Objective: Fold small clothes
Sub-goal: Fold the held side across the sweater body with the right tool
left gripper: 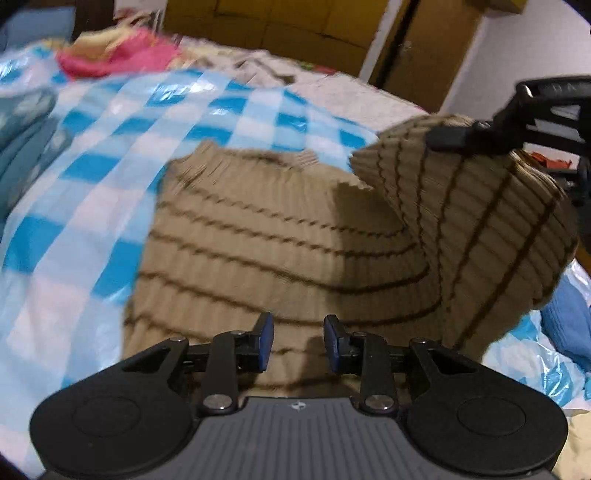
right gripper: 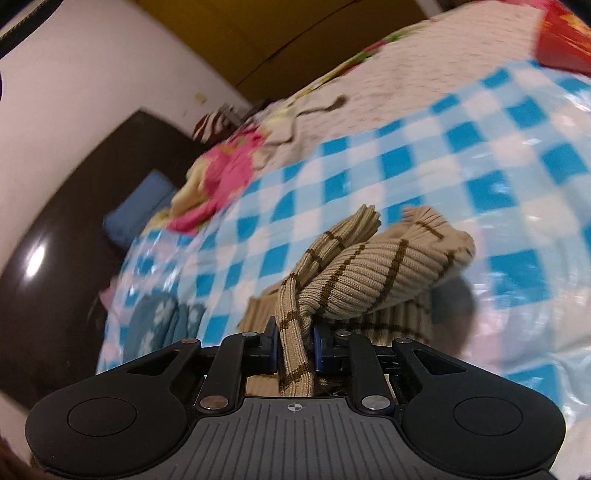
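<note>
A beige ribbed sweater with thin brown stripes (left gripper: 258, 236) lies on the blue-and-white checked plastic sheet (left gripper: 110, 155). My left gripper (left gripper: 298, 341) hovers over the sweater's near hem, open, with nothing pinched between its blue pads. The sweater's right side is lifted and folded over toward the middle. My right gripper (left gripper: 448, 138) holds that part up at the upper right. In the right wrist view my right gripper (right gripper: 294, 347) is shut on a bunched strip of the sweater (right gripper: 369, 273), whose sleeve hangs curled above the sheet (right gripper: 443, 155).
A pink and yellow garment (left gripper: 122, 55) lies at the sheet's far end. Teal patterned clothes (left gripper: 26, 133) lie at the left and a blue knit (left gripper: 569, 321) at the right. A pale bedspread (left gripper: 332, 88), wooden cupboards (left gripper: 288, 26) and a dark headboard (right gripper: 74, 206) surround the sheet.
</note>
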### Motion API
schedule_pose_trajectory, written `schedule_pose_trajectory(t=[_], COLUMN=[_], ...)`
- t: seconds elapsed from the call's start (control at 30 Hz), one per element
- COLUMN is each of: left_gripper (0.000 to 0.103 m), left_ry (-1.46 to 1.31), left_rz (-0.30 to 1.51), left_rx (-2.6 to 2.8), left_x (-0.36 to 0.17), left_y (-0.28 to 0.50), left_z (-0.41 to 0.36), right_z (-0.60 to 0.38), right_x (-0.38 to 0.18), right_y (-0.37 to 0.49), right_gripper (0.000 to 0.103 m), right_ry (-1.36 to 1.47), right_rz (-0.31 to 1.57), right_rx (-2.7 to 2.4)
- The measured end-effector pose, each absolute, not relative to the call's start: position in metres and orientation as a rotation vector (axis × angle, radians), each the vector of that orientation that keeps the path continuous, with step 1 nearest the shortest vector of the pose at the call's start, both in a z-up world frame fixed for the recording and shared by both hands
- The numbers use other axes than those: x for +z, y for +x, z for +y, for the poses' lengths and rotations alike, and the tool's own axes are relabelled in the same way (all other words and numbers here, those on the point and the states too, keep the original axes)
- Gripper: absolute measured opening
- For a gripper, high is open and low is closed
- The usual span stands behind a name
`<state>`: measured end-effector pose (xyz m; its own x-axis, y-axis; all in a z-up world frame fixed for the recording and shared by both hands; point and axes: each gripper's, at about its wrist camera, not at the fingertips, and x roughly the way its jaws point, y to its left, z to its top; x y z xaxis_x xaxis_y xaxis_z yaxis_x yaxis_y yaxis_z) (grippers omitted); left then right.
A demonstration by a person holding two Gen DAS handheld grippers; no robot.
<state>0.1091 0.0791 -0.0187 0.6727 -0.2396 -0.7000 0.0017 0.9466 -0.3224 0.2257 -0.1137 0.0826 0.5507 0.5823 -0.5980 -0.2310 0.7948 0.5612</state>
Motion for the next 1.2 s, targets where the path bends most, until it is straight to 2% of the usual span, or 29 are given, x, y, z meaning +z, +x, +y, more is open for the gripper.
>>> schedule_pose_trajectory(t=[0.37,0.57,0.7,0.93,1.07,1.2], left_gripper=[0.041,0.041,0.041,0.041,0.043,0.044], left_ry=[-0.484,-0.523,-0.542,-0.587,-0.622,-0.657], left_rz=[0.855,0.850,0.844,0.810,0.795,0.745], left_rx=[-0.164,-0.170,-0.174,-0.174,-0.180,-0.179], left_x=[-0.028,-0.029,-0.026,-0.021,-0.016,-0.010], left_y=[0.101,0.100,0.091,0.067,0.055,0.040], left_z=[0.113,0.121,0.124,0.135,0.138,0.144], right_z=[0.002,0.032,0.043,0.055,0.056,0.051], right_x=[0.057,0.042,0.037,0.033,0.038,0.045], right_y=[0.217,0.212,0.216,0.215,0.212,0.211], right_gripper=[0.017,0.018,0.023,0.025,0.038,0.038], right_ry=[0.124,0.005,-0.036,-0.070,-0.077,-0.038], right_rz=[0.949,0.973,1.000,1.005,1.021,1.053], right_rx=[0.539,0.531,0.539,0.549,0.607,0.657])
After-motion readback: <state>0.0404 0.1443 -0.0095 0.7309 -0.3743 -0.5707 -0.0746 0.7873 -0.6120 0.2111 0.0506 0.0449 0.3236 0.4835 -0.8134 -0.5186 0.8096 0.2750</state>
